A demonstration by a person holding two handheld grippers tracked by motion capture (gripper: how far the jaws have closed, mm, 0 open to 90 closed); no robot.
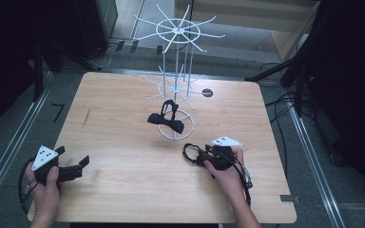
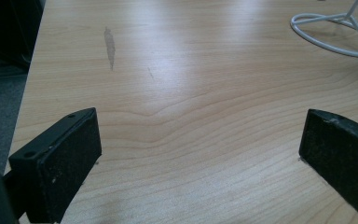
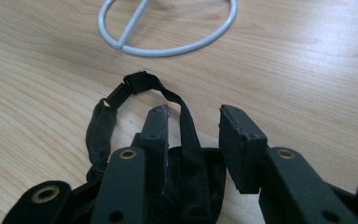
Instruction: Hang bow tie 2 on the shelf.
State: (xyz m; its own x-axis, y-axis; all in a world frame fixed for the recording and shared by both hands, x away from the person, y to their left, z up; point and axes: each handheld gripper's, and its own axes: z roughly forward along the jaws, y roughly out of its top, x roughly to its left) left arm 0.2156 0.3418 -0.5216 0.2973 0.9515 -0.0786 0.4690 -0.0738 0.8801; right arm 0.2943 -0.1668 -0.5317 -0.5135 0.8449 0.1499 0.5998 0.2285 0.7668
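Bow ties were the job: one black bow tie hung on the white wire rack, while a second bow tie lay on the table between the right gripper's part-open jaws, not yet pinched. The left gripper rested wide open, holding nothing.

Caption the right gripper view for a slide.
Right tongs straddling a black bow tie on the table, near the white rack base.
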